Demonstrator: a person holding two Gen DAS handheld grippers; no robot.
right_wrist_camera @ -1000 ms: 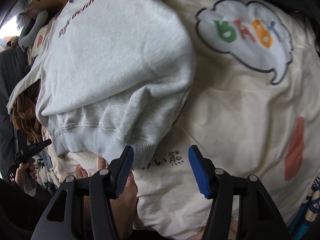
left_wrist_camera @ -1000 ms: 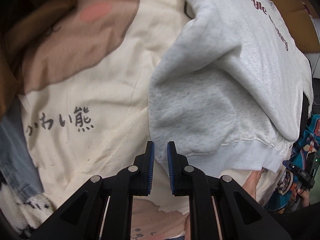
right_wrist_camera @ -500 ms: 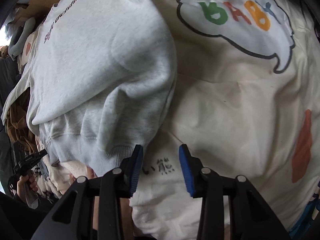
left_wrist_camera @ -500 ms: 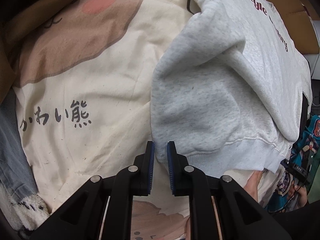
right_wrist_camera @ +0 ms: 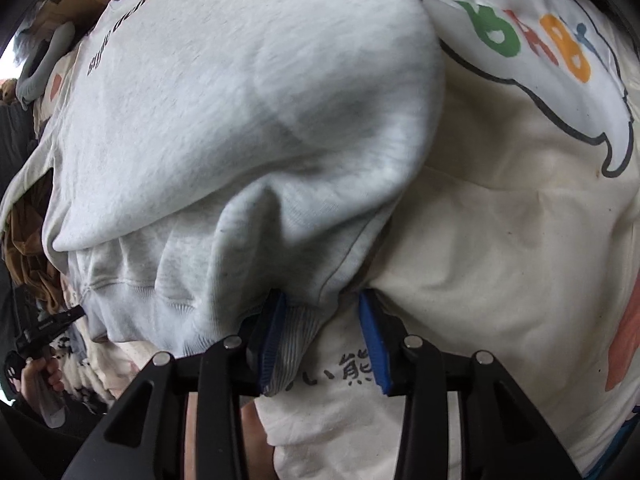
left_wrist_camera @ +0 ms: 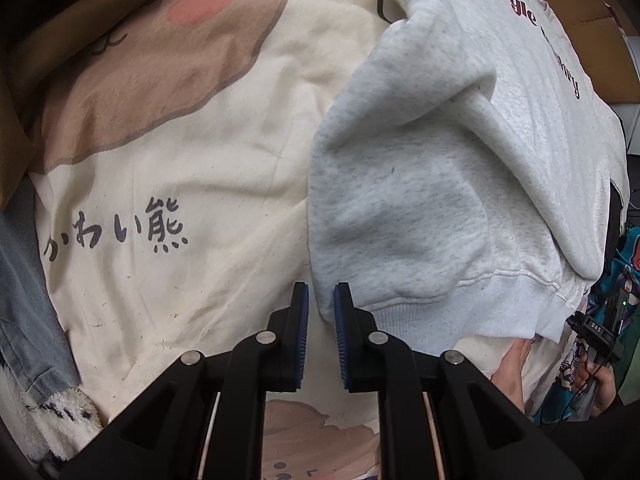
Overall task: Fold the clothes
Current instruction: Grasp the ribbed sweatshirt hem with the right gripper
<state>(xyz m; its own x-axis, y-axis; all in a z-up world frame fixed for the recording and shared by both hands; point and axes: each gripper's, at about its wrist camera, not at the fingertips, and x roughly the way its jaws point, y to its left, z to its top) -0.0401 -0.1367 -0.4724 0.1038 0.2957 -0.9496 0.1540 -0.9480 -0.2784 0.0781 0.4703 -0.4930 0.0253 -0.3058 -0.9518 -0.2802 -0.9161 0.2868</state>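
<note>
Folding a grey sweatshirt [left_wrist_camera: 460, 168] that lies on a cream printed blanket [left_wrist_camera: 224, 160]; wrist views. The right gripper [right_wrist_camera: 324, 336] has come down over the sweatshirt's near corner: a second ago its blue pads stood wide above the blanket beside the hem, and its jaws have just been closing, so that the ribbed hem [right_wrist_camera: 296, 340] now lies between them, against the left pad, while a gap remains to the right pad; the pads do not yet appear to press the cloth from both sides. The left gripper [left_wrist_camera: 321, 320] has stayed almost shut with nothing between its pads, poised at the near left corner of the same garment, whose edge passes just beyond its fingertips. The sweatshirt's body has bunched into a rounded fold above the hem, its dark lettering [left_wrist_camera: 532, 20] toward the far side. A hand [left_wrist_camera: 510, 372] shows below the hem at the near right. Judged from this, the right corner is about to be secured and the left corner remains untaken, so the fold proper has not begun
</note>
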